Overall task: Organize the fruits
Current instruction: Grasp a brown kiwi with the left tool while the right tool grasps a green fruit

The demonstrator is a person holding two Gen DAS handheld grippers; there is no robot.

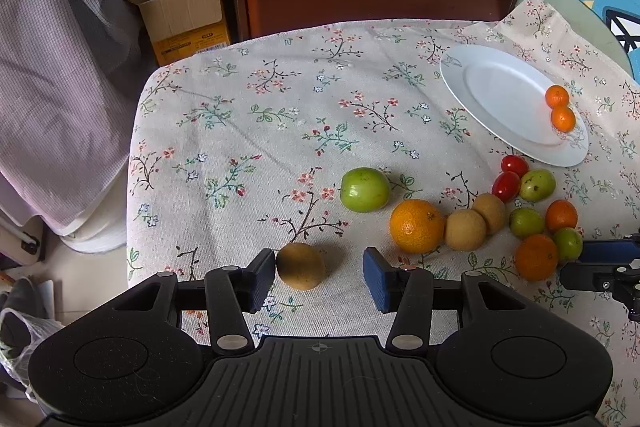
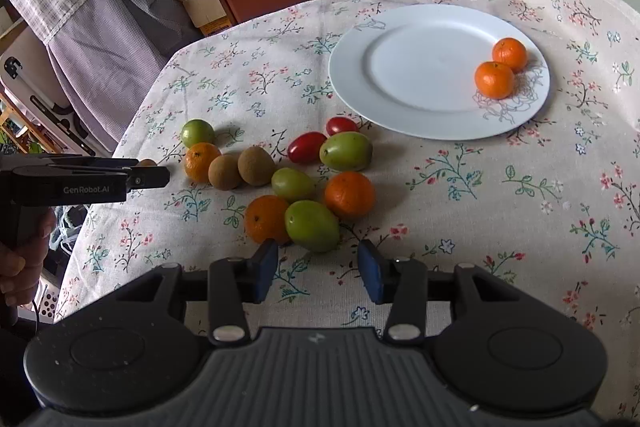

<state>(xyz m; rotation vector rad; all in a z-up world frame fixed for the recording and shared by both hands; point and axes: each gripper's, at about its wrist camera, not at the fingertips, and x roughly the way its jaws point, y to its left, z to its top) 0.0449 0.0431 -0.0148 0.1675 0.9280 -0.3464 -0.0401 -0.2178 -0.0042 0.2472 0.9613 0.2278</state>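
Fruits lie on a table with a flowered cloth (image 1: 240,115). Far left, a brown fruit (image 1: 301,266) sits alone between the fingers of the left gripper (image 1: 319,277). The fingers are wide apart. One finger is just beside the fruit, maybe touching it, but nothing is squeezed yet.

Next comes a big green fruit (image 1: 365,189), then a big orange (image 1: 417,225), then two more brown fruits (image 1: 466,230) side by side. After that there is a bunch close together: two red tomatoes (image 2: 306,147), some small green fruits (image 2: 346,151) and two more oranges (image 2: 349,195).

The right gripper (image 2: 318,269) waits near this bunch. Its fingers are apart too, and they hold nothing. A green fruit (image 2: 312,225) sits just in front of them.

Far right is a white plate (image 2: 400,75). Two little oranges (image 2: 495,80) sit near its edge, touching each other.

So I think the job has only started. Two fruits are on the plate. All the others are on the cloth and may need to go into groups or onto the plate.
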